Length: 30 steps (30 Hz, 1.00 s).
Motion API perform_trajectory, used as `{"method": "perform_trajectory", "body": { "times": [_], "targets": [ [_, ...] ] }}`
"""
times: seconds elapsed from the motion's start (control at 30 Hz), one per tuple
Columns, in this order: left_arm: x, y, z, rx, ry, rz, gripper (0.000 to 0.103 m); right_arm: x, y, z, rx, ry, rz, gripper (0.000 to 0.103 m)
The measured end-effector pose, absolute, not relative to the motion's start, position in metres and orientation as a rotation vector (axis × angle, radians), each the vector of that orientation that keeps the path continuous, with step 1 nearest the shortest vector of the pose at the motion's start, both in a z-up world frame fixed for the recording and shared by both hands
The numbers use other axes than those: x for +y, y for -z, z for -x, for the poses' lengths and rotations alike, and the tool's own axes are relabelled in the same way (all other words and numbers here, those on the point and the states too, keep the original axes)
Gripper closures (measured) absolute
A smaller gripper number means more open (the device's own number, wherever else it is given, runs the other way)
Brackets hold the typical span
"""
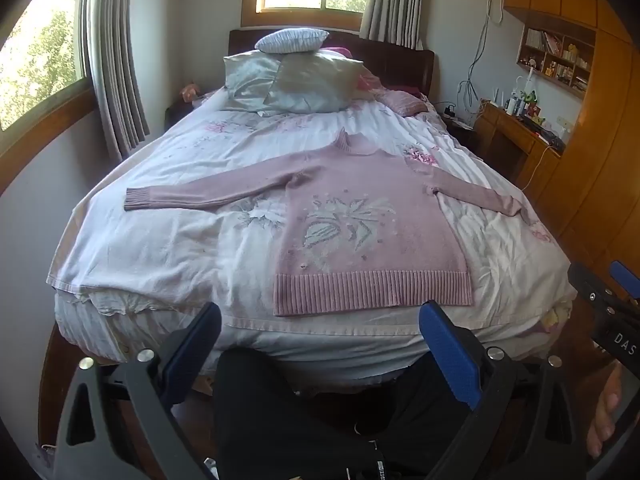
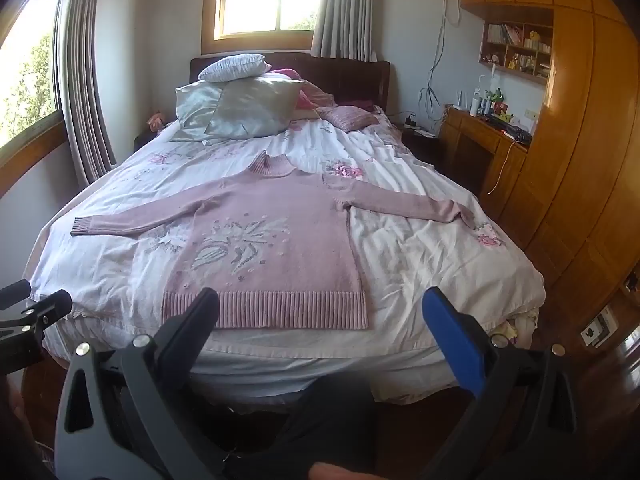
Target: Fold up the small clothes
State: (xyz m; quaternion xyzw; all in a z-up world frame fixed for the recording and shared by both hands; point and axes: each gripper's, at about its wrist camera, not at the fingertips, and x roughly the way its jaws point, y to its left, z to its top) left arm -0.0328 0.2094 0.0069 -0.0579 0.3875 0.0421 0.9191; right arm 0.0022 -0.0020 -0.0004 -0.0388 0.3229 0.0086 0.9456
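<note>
Sweater (image 1: 360, 224) flat on bed (image 1: 160, 248) | right gripper (image 1: 608, 304) lettering "DAS"

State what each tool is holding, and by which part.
Nothing is held. The left tool and right tool are both open, short of the pink sweater lying flat on the bed.

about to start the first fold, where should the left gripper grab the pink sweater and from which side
Probably the ribbed cuff of the sleeve stretched flat toward the bed's left edge. The pink sweater lies spread face up, so the open left gripper can come in from that edge, pinching the cuff's free end.
</note>
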Motion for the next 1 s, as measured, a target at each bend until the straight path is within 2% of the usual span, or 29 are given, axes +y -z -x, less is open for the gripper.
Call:
{"method": "perform_trajectory", "body": {
  "times": [1.0],
  "targets": [
    [0.2148, -0.0111, 0.0313, 0.79, -0.119, 0.105, 0.004, 0.0001, 0.0013, -0.006, 0.662, -0.022, 0.079, 0.002]
  ]
}}
